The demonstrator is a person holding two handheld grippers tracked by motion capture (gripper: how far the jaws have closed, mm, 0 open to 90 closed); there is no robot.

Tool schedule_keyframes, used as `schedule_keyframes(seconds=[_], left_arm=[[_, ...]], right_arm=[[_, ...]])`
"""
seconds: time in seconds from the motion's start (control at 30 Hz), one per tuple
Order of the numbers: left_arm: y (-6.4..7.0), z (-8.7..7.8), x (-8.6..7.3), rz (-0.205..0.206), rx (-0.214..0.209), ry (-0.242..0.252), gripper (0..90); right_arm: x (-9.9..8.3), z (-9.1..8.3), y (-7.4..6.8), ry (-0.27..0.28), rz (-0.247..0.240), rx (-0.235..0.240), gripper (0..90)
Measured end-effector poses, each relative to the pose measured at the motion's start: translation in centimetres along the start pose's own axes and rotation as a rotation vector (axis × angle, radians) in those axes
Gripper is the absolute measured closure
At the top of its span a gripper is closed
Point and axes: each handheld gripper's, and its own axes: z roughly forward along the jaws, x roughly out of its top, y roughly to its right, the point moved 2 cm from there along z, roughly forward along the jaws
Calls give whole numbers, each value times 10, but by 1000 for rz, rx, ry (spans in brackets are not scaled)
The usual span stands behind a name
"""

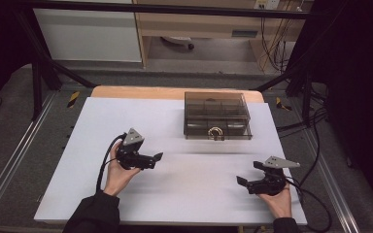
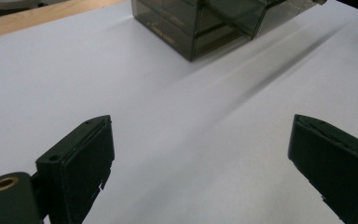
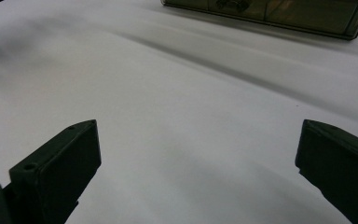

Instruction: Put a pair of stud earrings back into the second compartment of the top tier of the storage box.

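two hands held the left gripper (image 1: 158,158) and right gripper (image 1: 246,175) with jaws wide and empty, well short of the smoky plastic drawer box (image 1: 216,115) at the table's (image 1: 175,194) far side; likely light, rigid, slick-walled, best taken by its front ring pull (image 1: 216,132).

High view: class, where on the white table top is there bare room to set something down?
Bare: the white table top left of the smoky plastic box, and the strip between the left tongs and right tongs. Crowded only at that box.
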Motion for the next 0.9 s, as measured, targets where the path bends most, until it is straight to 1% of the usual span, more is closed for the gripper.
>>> schedule_keyframes(seconds=[0.13, 0.2, 0.27, 0.37, 0.4, 0.53, 0.63, 0.73, 0.8, 0.87, 0.9], left_arm=[[-6, -12, -12, 6, 21, 16, 69], [-10, -18, -19, 2, 32, 17, 69], [-12, -23, -26, -2, 28, 22, 69], [-16, -30, -38, -8, 38, 27, 66], [-18, -33, -42, -7, 39, 20, 66], [-25, -43, -54, -8, 69, 5, 65], [-30, -52, -62, -21, 83, 16, 64], [-34, -58, -72, -28, 85, 12, 64], [-37, -60, -78, -30, 93, -5, 64], [-38, -62, -83, -34, 89, -7, 64], [-38, -63, -84, -29, 92, -16, 63]], right_arm=[[0, 0, 0, 0, 3, 0, 4], [0, 0, 0, -2, 2, -1, 4], [0, 1, 0, -3, 0, -1, 4], [0, 0, 0, -2, 1, -1, 4], [0, 0, 0, -2, 2, -1, 4], [-1, 1, 0, -3, 2, 0, 4], [-1, 1, 0, -3, 2, -1, 4], [-1, 1, 0, -3, 0, 0, 4], [-1, 0, 0, -4, 3, -1, 4], [-1, 0, 0, -2, 5, -1, 4], [0, 0, 0, -2, 6, 1, 4]])
